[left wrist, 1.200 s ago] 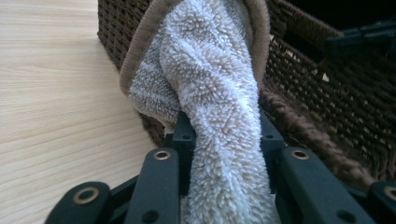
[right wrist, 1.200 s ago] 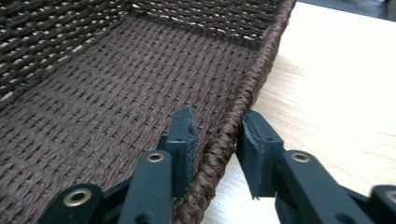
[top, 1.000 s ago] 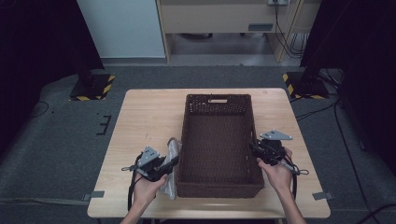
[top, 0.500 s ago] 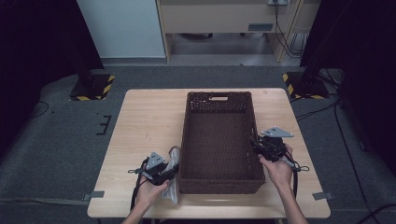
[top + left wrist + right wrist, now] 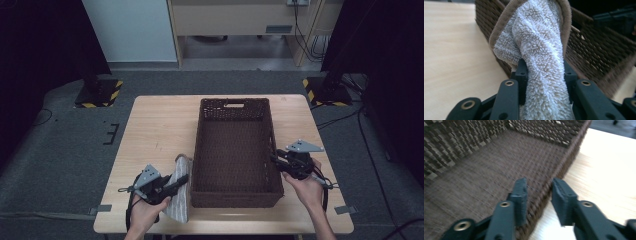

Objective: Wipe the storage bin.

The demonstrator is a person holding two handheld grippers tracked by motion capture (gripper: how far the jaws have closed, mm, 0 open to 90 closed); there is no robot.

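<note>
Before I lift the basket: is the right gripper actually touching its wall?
Cannot tell. In the right gripper view the right gripper straddles the basket wall, but blur hides whether the pads press the weave or stand just off it.

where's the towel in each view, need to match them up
High view: the towel lies at lower left, beside the basket's left wall, with the left gripper on it.
Left gripper view: centre, running up from between the jaws against the basket.
Right gripper view: not in it.
Shared landmark: the dark woven basket.
</note>
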